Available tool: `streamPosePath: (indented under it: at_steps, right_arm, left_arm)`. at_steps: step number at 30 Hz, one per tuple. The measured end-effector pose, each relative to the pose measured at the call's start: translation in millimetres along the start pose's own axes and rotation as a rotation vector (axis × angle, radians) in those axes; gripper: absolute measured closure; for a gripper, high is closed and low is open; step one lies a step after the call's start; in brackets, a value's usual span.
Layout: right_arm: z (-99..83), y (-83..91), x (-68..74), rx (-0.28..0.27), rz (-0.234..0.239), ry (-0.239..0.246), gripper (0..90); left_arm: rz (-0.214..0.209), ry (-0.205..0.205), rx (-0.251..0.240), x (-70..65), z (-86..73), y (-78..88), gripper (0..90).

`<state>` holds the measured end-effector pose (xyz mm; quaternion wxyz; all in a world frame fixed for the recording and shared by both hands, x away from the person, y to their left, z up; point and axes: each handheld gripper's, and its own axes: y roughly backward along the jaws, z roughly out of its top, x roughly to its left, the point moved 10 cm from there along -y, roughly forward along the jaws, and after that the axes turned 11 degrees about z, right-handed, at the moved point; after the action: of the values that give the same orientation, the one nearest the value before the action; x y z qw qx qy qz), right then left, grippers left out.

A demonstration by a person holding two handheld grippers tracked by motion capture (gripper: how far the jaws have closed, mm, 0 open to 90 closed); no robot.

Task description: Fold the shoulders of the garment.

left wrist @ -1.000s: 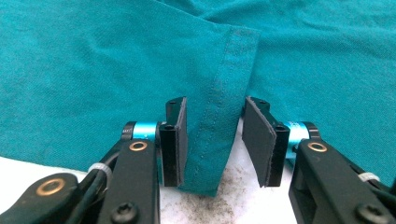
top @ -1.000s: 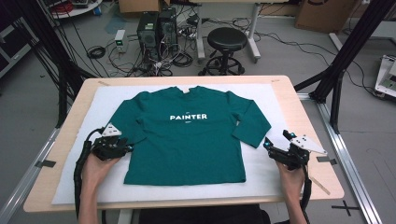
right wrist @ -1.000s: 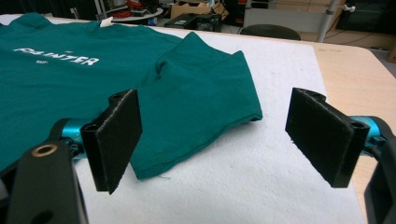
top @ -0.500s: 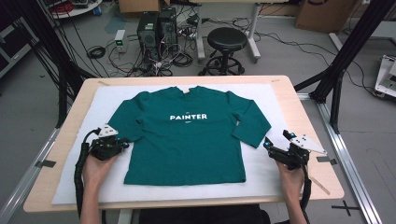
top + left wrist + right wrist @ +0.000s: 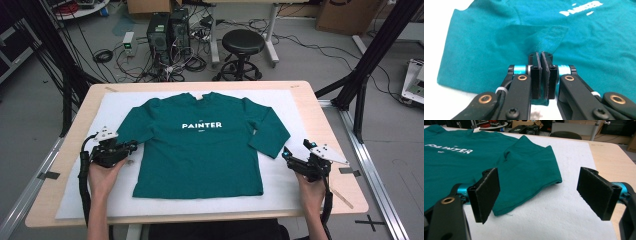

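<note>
Your green long-sleeved T-shirt lies flat, front up, on the white foam mat, its white "PAINTER" print facing you and its collar toward the far edge of the mat.

Your left gripper sits at the shirt's left sleeve. Its jaws have just been closing and are now clenched on a pinch of the sleeve's fabric, which rises in a small fold just beyond the pads.

Your right gripper rests on the mat just beside the cuff of the shirt's right sleeve, near the shirt's right side. Its jaws stand wide apart and released, nothing between them; the cuff lies just ahead of them, apart from both pads.
</note>
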<state>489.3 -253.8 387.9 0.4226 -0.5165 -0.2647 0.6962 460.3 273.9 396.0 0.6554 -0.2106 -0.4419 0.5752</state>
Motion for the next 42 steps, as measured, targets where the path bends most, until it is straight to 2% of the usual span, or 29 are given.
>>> streamPosePath:
  at_steps: [1,3,8,15,18,24,36,42]
  right_arm:
    - [0.1,0.0,0.0,0.0,-0.002,0.001,19.0]
    - [-0.1,-0.2,-0.1,0.002,-0.002,0.006,18.9]
    - [-0.1,-0.2,0.1,0.003,-0.002,0.01,18.9]
    - [0.0,-0.6,0.6,0.003,0.001,0.012,18.9]
    - [0.1,-0.5,0.6,0.002,0.0,0.014,18.9]
    - [0.1,-0.5,0.6,0.003,0.0,0.014,18.9]
    - [-0.2,-0.6,0.5,0.006,0.0,0.014,19.0]
    - [-0.1,-0.6,0.5,0.005,0.002,0.013,18.9]
  left_arm:
    - [-0.004,-0.006,-0.01,-6.0,7.4,0.8,86.2]
    - [-0.006,-0.005,-0.018,-9.1,11.2,0.8,86.2]
    - [-0.019,0.008,-0.068,-26.3,37.3,-2.8,86.2]
    - [-0.049,0.002,-0.091,-53.0,59.8,-16.9,86.2]
    - [-0.075,0.012,-0.087,-66.9,63.1,-26.0,86.2]
    - [-0.111,-0.002,-0.078,-97.7,66.3,-43.9,86.2]
    - [-0.184,-0.078,-0.074,-160.3,73.5,-65.6,86.2]
    - [-0.213,-0.113,-0.059,-186.5,73.1,-75.9,86.1]
